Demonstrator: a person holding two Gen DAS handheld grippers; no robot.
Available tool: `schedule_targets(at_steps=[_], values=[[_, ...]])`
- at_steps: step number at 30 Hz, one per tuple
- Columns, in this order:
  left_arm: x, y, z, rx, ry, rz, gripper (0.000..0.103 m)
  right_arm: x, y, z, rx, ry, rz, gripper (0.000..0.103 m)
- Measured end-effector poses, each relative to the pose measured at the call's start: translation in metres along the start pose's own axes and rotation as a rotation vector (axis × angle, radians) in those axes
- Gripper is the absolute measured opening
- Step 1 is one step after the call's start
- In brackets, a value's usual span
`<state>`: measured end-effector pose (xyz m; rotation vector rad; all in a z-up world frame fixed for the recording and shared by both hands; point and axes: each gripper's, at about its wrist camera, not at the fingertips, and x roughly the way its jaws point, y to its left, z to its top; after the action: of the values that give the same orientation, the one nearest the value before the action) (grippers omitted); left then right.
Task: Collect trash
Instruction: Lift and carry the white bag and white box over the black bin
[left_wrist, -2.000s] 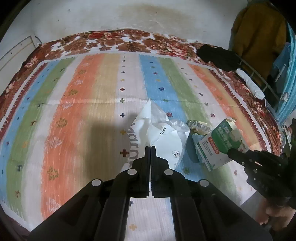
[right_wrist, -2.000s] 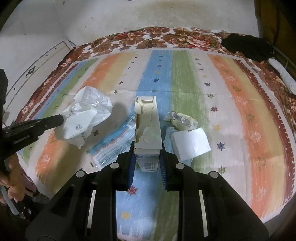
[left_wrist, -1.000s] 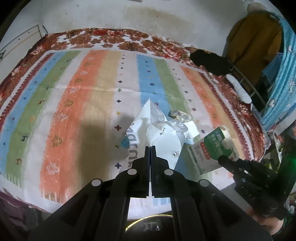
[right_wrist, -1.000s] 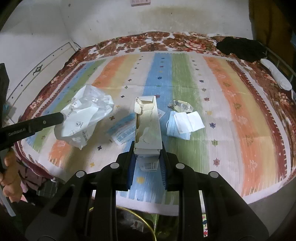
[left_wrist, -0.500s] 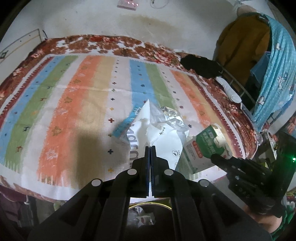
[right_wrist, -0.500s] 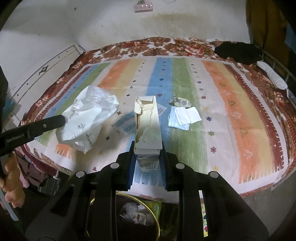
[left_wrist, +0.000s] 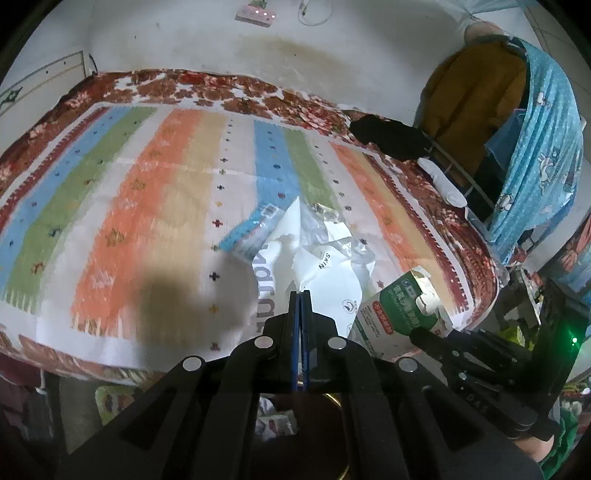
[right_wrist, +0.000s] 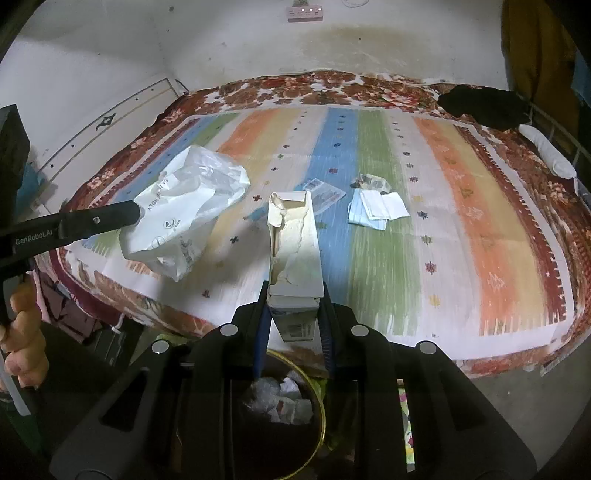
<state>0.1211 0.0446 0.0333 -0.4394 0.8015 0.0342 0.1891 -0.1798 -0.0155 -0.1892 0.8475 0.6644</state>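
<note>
My left gripper (left_wrist: 300, 295) is shut on a crumpled white plastic bag (left_wrist: 321, 266), which hangs off its tips; the right wrist view shows that bag (right_wrist: 184, 210) held over the bed's near left edge. My right gripper (right_wrist: 293, 291) is shut on a torn-open carton (right_wrist: 293, 243), green and white in the left wrist view (left_wrist: 399, 306). Below both grippers stands a dark bin with a gold rim (right_wrist: 320, 402), with crumpled trash inside. On the striped bedspread (right_wrist: 461, 221) lie a blue face mask with white papers (right_wrist: 376, 210), a foil wrapper (right_wrist: 367, 181) and a printed wrapper (right_wrist: 323, 192).
A black garment (right_wrist: 484, 103) lies at the bed's far right corner by a metal rail. Yellow and blue cloths (left_wrist: 517, 122) hang to the right. A wall with a power strip (right_wrist: 304, 13) stands behind the bed. A hand (right_wrist: 22, 343) holds the left gripper's handle.
Both grippers have drawn back from the bed with the bag and the carton still held. The bed's near edge and the bin below have come into view.
</note>
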Motion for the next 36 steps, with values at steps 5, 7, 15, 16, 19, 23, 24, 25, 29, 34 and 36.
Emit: schedule_targets(at_steps=[5, 7, 15, 16, 19, 23, 24, 25, 29, 34, 36], values=[[-0.005, 0.000, -0.019, -0.001, 0.014, -0.021, 0.000, -0.006, 0.005, -0.013, -0.008, 0.002, 0.007, 0.022], [-0.006, 0.000, -0.026, 0.005, 0.020, -0.026, 0.000, -0.008, 0.008, -0.017, -0.016, 0.006, 0.011, 0.022], [-0.006, 0.008, -0.051, -0.029, 0.054, -0.035, 0.000, -0.008, 0.015, -0.036, -0.016, 0.035, 0.015, 0.022], [-0.006, 0.008, -0.054, -0.034, 0.059, -0.038, 0.000, -0.007, 0.016, -0.039, -0.014, 0.038, 0.014, 0.022], [-0.005, 0.007, -0.060, -0.032, 0.069, -0.037, 0.000, -0.006, 0.020, -0.048, -0.008, 0.055, 0.023, 0.022], [-0.005, 0.007, -0.066, -0.035, 0.072, -0.024, 0.000, 0.000, 0.024, -0.061, -0.004, 0.091, 0.019, 0.022], [-0.005, 0.008, -0.068, -0.043, 0.073, -0.022, 0.000, 0.001, 0.024, -0.063, -0.001, 0.100, 0.018, 0.022], [-0.004, 0.010, -0.069, -0.053, 0.074, -0.021, 0.000, 0.003, 0.024, -0.065, 0.005, 0.111, 0.014, 0.022], [0.001, 0.013, -0.078, -0.074, 0.109, -0.024, 0.000, 0.014, 0.024, -0.075, 0.036, 0.169, 0.035, 0.022], [0.009, 0.010, -0.090, -0.064, 0.151, 0.006, 0.000, 0.024, 0.028, -0.083, 0.030, 0.216, 0.021, 0.022], [0.016, 0.011, -0.096, -0.068, 0.184, 0.022, 0.000, 0.029, 0.029, -0.086, 0.034, 0.239, 0.015, 0.022]])
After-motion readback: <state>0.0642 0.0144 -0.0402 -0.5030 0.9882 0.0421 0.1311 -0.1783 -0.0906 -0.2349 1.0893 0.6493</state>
